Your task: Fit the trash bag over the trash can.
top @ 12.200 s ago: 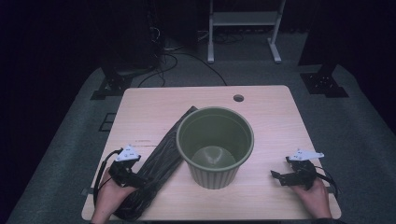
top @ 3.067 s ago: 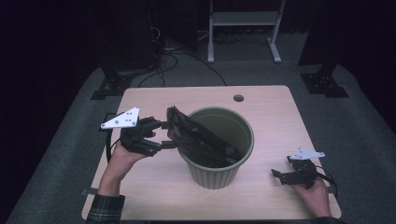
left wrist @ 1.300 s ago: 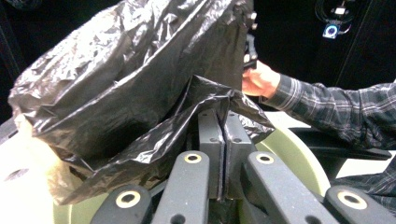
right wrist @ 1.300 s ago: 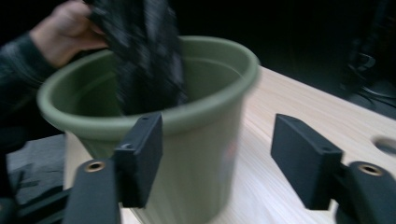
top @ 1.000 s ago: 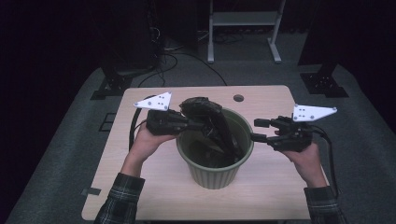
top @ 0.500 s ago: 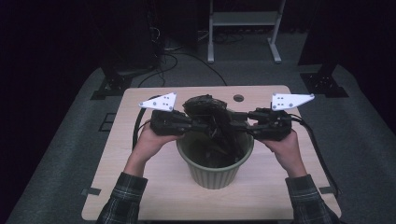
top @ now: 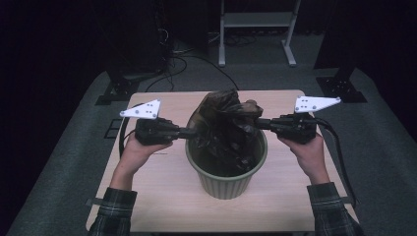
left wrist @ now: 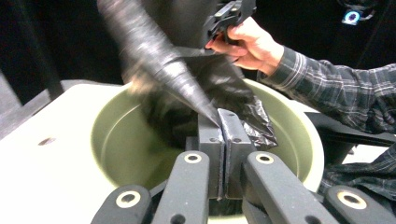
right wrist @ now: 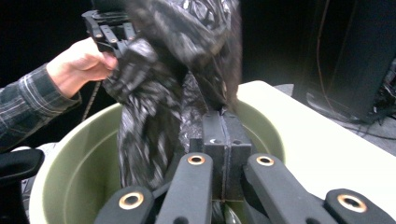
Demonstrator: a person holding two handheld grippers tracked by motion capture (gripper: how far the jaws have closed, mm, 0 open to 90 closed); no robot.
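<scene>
Pinching black bag [top: 227, 125] | both grippers | above green bin [top: 227, 178]

Crumpled black bag [top: 227, 123] bunched over green bin [top: 226, 182], upright

No text, label or number can be read anywhere
</scene>
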